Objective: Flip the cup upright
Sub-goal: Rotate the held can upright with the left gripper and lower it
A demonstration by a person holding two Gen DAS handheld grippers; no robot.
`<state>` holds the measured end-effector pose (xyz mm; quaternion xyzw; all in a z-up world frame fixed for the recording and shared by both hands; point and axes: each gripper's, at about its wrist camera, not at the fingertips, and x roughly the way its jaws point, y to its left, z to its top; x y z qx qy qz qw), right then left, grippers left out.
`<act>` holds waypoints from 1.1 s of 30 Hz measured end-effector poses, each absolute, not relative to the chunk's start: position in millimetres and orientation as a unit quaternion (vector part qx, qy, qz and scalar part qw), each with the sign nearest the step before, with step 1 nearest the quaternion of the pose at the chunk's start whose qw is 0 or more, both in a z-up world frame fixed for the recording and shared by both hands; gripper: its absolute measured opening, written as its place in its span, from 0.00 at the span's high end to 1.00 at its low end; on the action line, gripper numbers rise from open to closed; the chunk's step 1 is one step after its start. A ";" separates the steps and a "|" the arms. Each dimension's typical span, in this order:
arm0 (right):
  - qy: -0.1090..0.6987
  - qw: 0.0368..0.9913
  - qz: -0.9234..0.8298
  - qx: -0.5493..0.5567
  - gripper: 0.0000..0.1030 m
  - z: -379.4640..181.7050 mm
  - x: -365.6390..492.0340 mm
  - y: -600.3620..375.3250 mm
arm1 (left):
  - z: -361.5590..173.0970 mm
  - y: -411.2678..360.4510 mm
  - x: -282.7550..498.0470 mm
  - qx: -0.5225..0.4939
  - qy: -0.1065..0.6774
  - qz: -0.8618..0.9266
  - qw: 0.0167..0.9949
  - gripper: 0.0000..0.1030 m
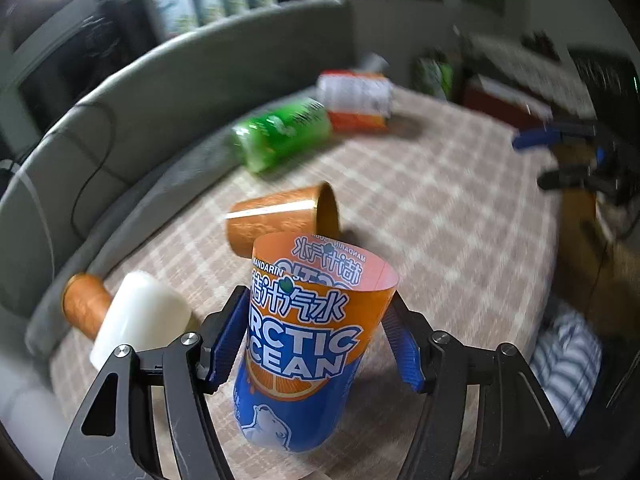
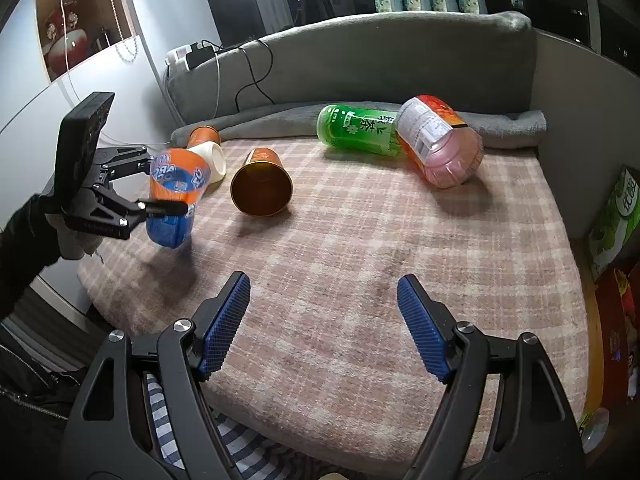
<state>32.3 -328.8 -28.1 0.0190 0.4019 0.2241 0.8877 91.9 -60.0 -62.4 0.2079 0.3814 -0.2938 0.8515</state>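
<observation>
Orange-and-blue printed plastic cup [image 1: 304, 344], marked "ARCTIC OCEAN", was held clamped between the blue ribbed pads [image 1: 226, 340] of the left tongs [image 1: 316, 340], lifted clear above the pink checked cloth [image 2: 360, 240] of the bed. The right tongs [image 2: 324, 328] were spread apart, holding nothing, over the cloth's near edge. Slippage was judged the main hazard: the thin wall could be deformed under the clamp, or the cup could be released before its base was level, letting it topple toward the copper-coloured metal cup [image 2: 262, 182] lying on its side just beside it. The long axis was tilted from vertical, with the open mouth uppermost and the blue base lowest.
</observation>
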 end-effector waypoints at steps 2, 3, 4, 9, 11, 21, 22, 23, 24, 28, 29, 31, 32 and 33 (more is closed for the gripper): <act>0.401 0.887 0.227 0.020 0.24 -26.8 32.8 -325.7 | -59.5 -49.9 92.4 0.169 0.375 -0.289 0.864 0.37; 0.399 0.888 0.229 0.019 0.24 -25.7 33.1 -322.9 | -58.8 -44.4 93.0 0.150 0.371 -0.285 0.871 0.37; 0.399 0.888 0.229 0.018 0.24 -24.9 33.2 -321.3 | -58.7 -41.8 93.5 0.142 0.369 -0.281 0.875 0.37; 0.391 0.890 0.233 0.013 0.24 -18.3 33.3 -310.2 | -54.1 -27.5 92.5 0.091 0.346 -0.266 0.895 0.37; 0.388 0.891 0.234 0.015 0.24 -16.6 33.0 -307.0 | -50.9 -23.8 91.7 0.077 0.333 -0.260 0.903 0.37; 0.382 0.894 0.234 0.019 0.24 -14.4 33.1 -295.5 | -53.5 -16.3 96.4 0.046 0.321 -0.245 0.914 0.39; 0.382 0.894 0.233 0.019 0.24 -14.0 32.4 -295.1 | -53.8 -16.1 96.8 0.046 0.320 -0.244 0.914 0.39; 0.382 0.894 0.233 0.018 0.24 -14.1 32.4 -295.1 | -54.1 -15.5 97.1 0.045 0.319 -0.242 0.915 0.39; 0.382 0.894 0.233 0.019 0.24 -14.1 32.4 -295.1 | -54.1 -14.7 97.4 0.044 0.319 -0.241 0.916 0.39; 0.382 0.894 0.231 0.023 0.24 -14.1 32.9 -296.1 | -54.9 -14.2 97.2 0.045 0.316 -0.236 0.918 0.39; 0.382 0.895 0.230 0.024 0.24 -14.3 33.3 -296.1 | -55.0 -13.4 97.0 0.047 0.315 -0.234 0.919 0.39; 0.382 0.895 0.230 0.024 0.24 -14.5 33.5 -296.1 | -55.6 -13.0 97.0 0.047 0.315 -0.235 0.918 0.39; 0.382 0.895 0.230 0.023 0.24 -14.5 33.5 -295.9 | -56.3 -12.9 97.1 0.047 0.316 -0.235 0.918 0.39; 0.382 0.895 0.230 0.022 0.24 -14.5 33.4 -295.4 | -57.6 -12.9 97.1 0.047 0.317 -0.233 0.918 0.39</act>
